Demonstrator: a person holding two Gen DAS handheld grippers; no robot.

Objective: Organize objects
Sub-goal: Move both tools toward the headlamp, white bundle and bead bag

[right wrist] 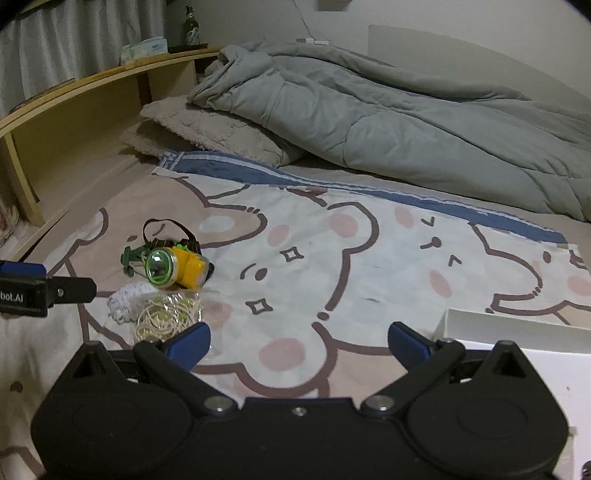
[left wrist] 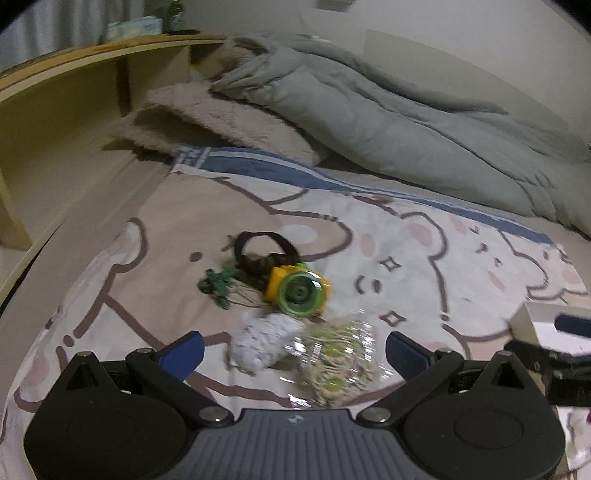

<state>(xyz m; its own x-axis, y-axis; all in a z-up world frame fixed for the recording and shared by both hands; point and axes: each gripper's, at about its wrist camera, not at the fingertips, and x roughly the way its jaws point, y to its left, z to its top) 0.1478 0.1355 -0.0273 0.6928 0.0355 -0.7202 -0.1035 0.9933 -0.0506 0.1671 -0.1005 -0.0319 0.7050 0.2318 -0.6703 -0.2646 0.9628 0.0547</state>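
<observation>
A yellow headlamp with a green lens [left wrist: 298, 291] and dark strap lies on the bear-print sheet [left wrist: 406, 258], next to a small green toy [left wrist: 218, 286]. In front of it lie a white crocheted piece [left wrist: 258, 343] and a clear bag of cord [left wrist: 336, 365]. My left gripper [left wrist: 294, 356] is open, its fingers either side of the bag and crocheted piece, just above them. The right wrist view shows the same headlamp [right wrist: 173, 269], bag [right wrist: 166, 317] and crocheted piece [right wrist: 123, 301] at left. My right gripper [right wrist: 299, 345] is open and empty over the sheet. A white box [right wrist: 517, 332] sits at right.
A grey duvet [right wrist: 388, 110] and a fluffy beige pillow [right wrist: 207, 133] lie at the back of the bed. A wooden headboard shelf [right wrist: 74, 122] runs along the left, with a tissue pack [right wrist: 144, 48] and a green bottle [right wrist: 191, 26] on top. The white box also shows in the left wrist view [left wrist: 543, 325].
</observation>
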